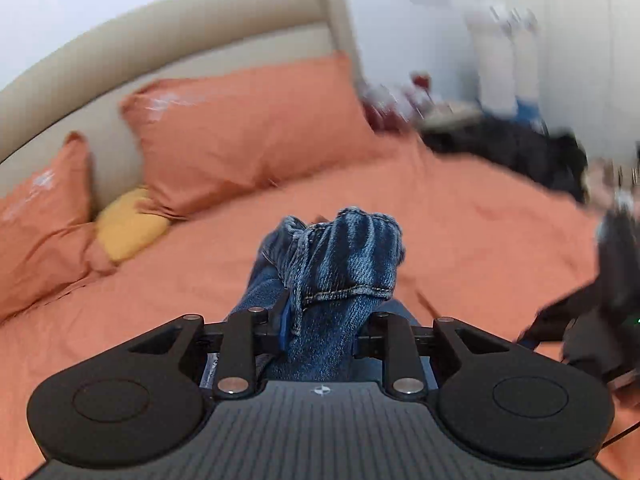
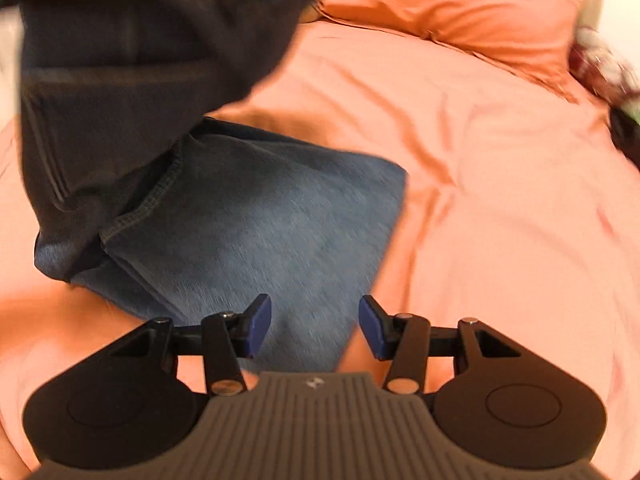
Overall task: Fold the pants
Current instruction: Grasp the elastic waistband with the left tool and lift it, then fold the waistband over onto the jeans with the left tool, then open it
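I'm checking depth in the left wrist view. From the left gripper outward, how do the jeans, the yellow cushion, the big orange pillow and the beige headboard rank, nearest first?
1. Jeans: bunched between the pads of the left gripper, centre.
2. Yellow cushion: left, on the bed.
3. Big orange pillow: behind the cushion, upper middle.
4. Beige headboard: behind the pillow, along the top.

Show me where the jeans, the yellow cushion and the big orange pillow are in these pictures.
jeans (image 1: 340,256): left wrist view, on the bunched denim hem.
yellow cushion (image 1: 130,226): left wrist view, on its middle.
orange pillow (image 1: 248,132): left wrist view, on its broad face.
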Demonstrator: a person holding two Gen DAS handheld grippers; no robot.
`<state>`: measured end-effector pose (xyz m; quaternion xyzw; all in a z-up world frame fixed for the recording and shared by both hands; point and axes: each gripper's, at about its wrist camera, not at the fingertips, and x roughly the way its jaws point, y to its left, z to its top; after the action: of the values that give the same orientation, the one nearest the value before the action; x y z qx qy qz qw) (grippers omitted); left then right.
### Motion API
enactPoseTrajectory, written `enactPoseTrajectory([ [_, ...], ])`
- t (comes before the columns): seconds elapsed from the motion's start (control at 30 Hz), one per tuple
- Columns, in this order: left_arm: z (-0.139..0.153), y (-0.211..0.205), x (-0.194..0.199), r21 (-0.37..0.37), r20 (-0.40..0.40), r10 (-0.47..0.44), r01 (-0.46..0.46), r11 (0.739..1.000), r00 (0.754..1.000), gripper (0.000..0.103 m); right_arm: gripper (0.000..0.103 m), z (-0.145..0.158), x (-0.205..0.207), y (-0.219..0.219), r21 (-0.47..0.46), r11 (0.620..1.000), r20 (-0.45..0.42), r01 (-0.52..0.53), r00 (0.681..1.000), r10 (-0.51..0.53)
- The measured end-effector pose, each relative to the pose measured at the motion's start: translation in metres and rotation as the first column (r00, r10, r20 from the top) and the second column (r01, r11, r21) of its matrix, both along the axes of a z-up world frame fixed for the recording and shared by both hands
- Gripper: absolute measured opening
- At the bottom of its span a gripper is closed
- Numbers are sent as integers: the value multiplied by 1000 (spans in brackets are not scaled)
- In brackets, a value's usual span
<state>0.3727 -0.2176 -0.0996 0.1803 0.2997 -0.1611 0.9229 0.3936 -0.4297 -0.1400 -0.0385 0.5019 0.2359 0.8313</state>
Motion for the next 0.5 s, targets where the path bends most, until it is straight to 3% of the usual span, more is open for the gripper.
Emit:
enactPoseTrajectory([
  [0.23, -80, -53, -14, 173, -138, -111, 134, 976, 984, 30, 47, -24, -8, -16, 7, 999, -58, 38, 998, -37],
  [0.33, -104, -56, -10, 173, -250, -125, 171, 970, 960, 33, 47, -29, -7, -15, -27, 999, -65, 17, 998, -19],
  [0.5, -104, -50, -7, 148, -281, -149, 196, 969, 948, 39, 52, -28, -9, -14, -47, 999, -65, 11, 998, -14],
])
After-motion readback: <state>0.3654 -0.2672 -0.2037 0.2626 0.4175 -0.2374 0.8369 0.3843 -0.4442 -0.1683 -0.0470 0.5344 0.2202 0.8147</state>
